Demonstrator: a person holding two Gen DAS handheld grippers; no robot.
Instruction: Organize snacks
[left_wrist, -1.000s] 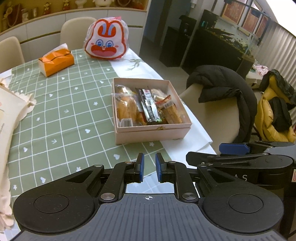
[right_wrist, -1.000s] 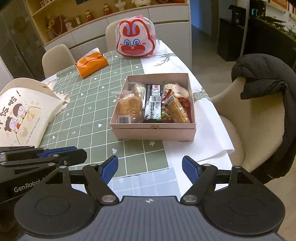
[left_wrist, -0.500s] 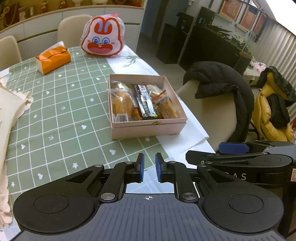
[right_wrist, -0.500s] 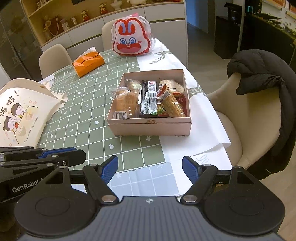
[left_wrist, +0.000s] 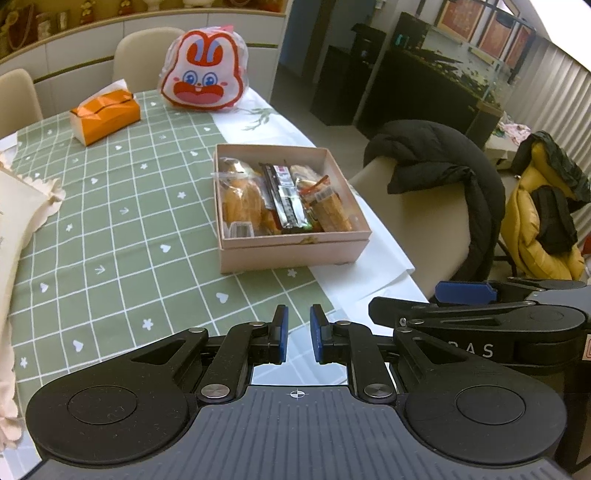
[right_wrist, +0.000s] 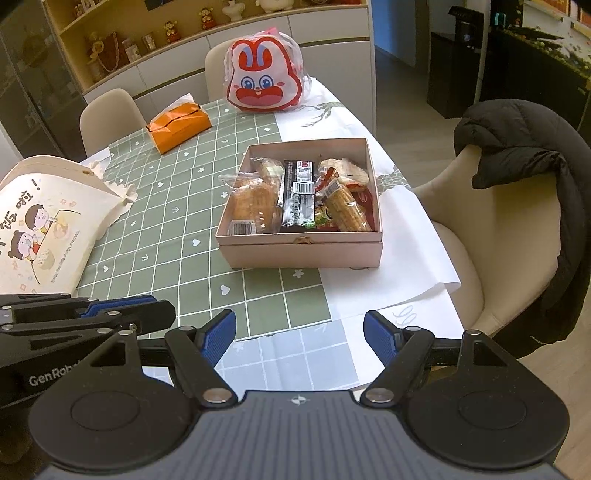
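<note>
Snack box (right_wrist: 301, 251) sits on the surface (right_wrist: 177, 221), straight ahead of both grippers and well apart from them, nothing touching it. Packets inside lie side by side with their long axes running away from the grippers: bread bag (right_wrist: 255, 206) on the left, dark bar (right_wrist: 299, 195) in the middle, ridged cone packet (right_wrist: 345, 208) on the right.

Right gripper (right_wrist: 299, 334): jaws wide apart, empty, lined up almost dead centre on the box. Left gripper (left_wrist: 295, 334): jaws nearly together, nothing between them, box slightly to its right.

My read: right is better placed, already open. It would have to cross a packet's short width.

Room: the green cloth between jaws and box is bare. Box's right side is close to the surface edge, with a chair (right_wrist: 491, 229) just beyond. Tissue box (right_wrist: 179, 123) and rabbit bag (right_wrist: 264, 79) are far behind, tote bag (right_wrist: 44, 221) off to the left.
</note>
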